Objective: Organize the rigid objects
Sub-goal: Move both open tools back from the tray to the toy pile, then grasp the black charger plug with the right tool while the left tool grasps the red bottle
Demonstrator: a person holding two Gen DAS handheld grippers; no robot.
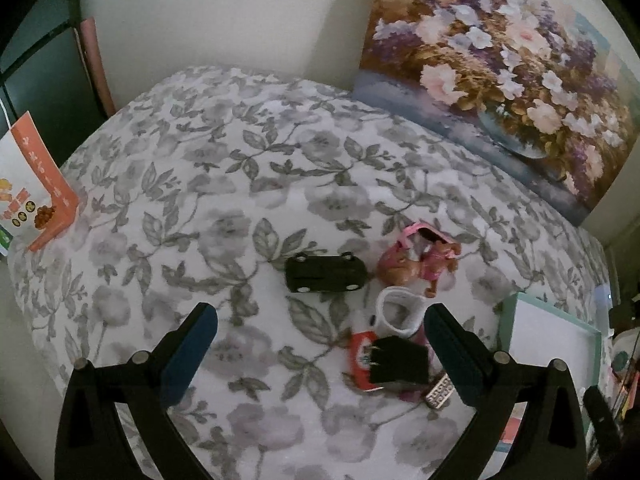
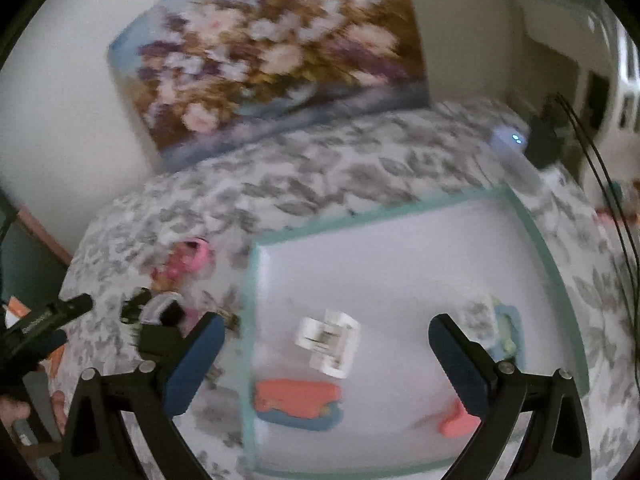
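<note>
My left gripper (image 1: 324, 346) is open and hangs empty over the flowered cloth. Just ahead lie a black toy car (image 1: 326, 274), a pink doll figure (image 1: 420, 258) and a white cup-shaped piece (image 1: 400, 312). A black plug adapter (image 1: 396, 364) rests on a red box (image 1: 360, 360) beside the right fingertip (image 1: 452, 352). My right gripper (image 2: 328, 360) is open over a teal-rimmed tray (image 2: 536, 232). In the tray lie a white clip-like item (image 2: 328, 340), an orange piece on a blue one (image 2: 298, 400), a coral piece (image 2: 460, 426) and a pale blue-green item (image 2: 506, 332). This view is blurred.
A flower painting (image 1: 500, 80) leans on the wall behind the table. An orange carton (image 1: 44, 200) stands at the left edge. The tray's corner (image 1: 552, 340) shows at the right of the left wrist view. A white device with lights (image 2: 510, 140) and black cables (image 2: 600, 184) sit at the far right.
</note>
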